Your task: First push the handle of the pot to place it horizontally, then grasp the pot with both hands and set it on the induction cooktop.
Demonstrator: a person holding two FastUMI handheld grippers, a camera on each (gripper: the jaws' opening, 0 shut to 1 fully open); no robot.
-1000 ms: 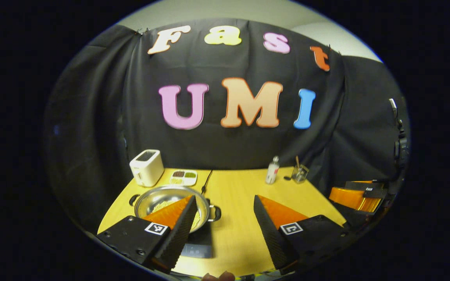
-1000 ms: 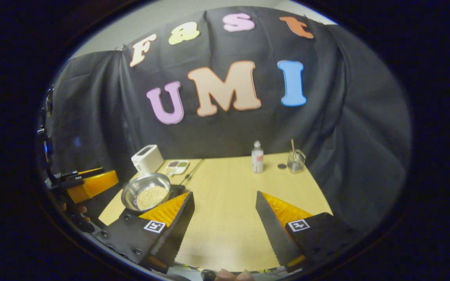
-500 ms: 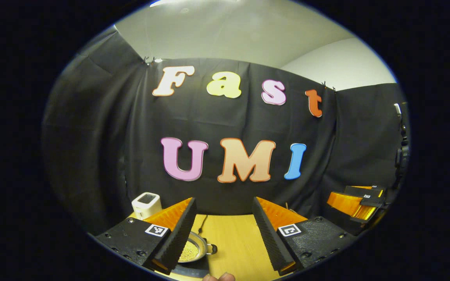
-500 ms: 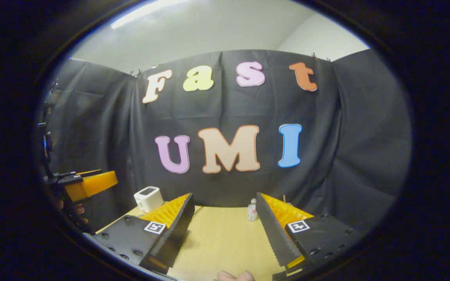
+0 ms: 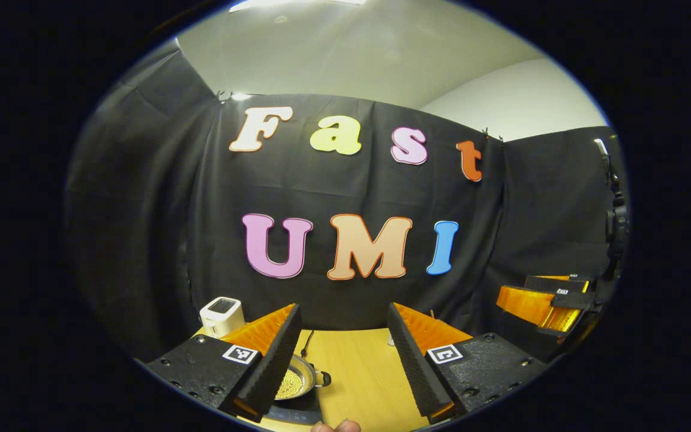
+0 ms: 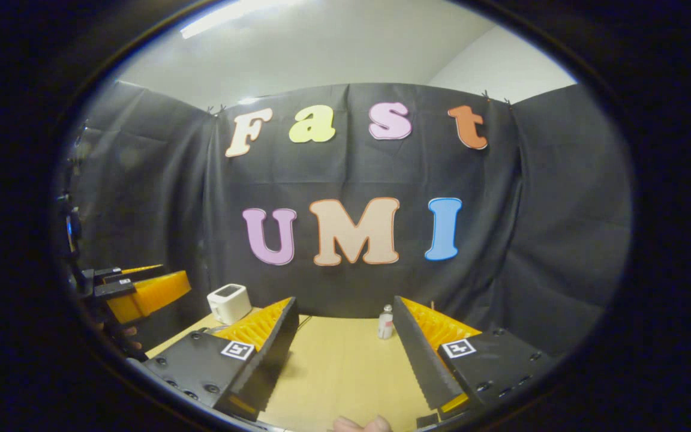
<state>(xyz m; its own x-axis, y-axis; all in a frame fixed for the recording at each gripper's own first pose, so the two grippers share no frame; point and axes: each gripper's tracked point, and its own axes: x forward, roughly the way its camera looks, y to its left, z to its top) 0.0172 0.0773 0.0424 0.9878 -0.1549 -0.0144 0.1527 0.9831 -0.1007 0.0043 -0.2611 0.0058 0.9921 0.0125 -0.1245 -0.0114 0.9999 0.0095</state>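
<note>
Apparently pot (image 5: pixel 295 380) sits near-left on cooktop (image 5: pixel 297 414) | steel, stiff, slick, weighted by grains (spill risk) | take both side handles (image 5: pixel 324 378) | left gripper (image 5: pixel 341 354), right gripper (image 6: pixel 345 351) spread, empty, above counter (image 6: pixel 345 366)

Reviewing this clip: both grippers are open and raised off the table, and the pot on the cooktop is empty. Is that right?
Not quite. The pot is not empty: the left gripper view shows small yellowish grains inside it. The rest holds: it sits on the dark cooktop, and the left gripper and right gripper are both open and raised off the table.
</note>
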